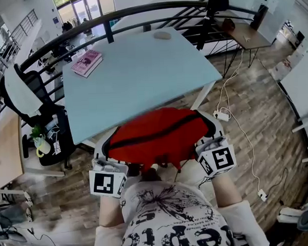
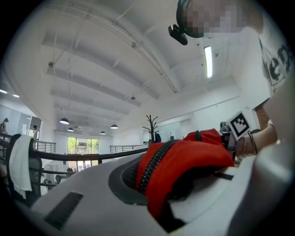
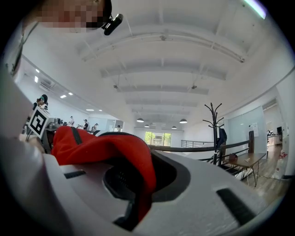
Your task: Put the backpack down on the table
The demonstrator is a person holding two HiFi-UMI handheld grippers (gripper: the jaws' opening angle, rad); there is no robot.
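A red backpack (image 1: pixel 159 135) with a black zip hangs between my two grippers, just in front of the near edge of the light blue table (image 1: pixel 137 70). My left gripper (image 1: pixel 105 149) is shut on the bag's left side. My right gripper (image 1: pixel 210 128) is shut on its right side. In the left gripper view red fabric (image 2: pixel 184 163) with the zip is pinched where the jaws of the left gripper (image 2: pixel 161 205) meet. In the right gripper view a red fold (image 3: pixel 115 147) runs down into the shut right gripper (image 3: pixel 133 205). Whether the bag touches the tabletop is not visible.
A pink book (image 1: pixel 87 63) lies at the table's far left and a small round object (image 1: pixel 162 36) at its far edge. A black chair with a white cloth (image 1: pixel 22 92) stands to the left. A power strip and cables (image 1: pixel 220 115) lie on the wooden floor at the right. A curved railing (image 1: pixel 110 18) runs behind.
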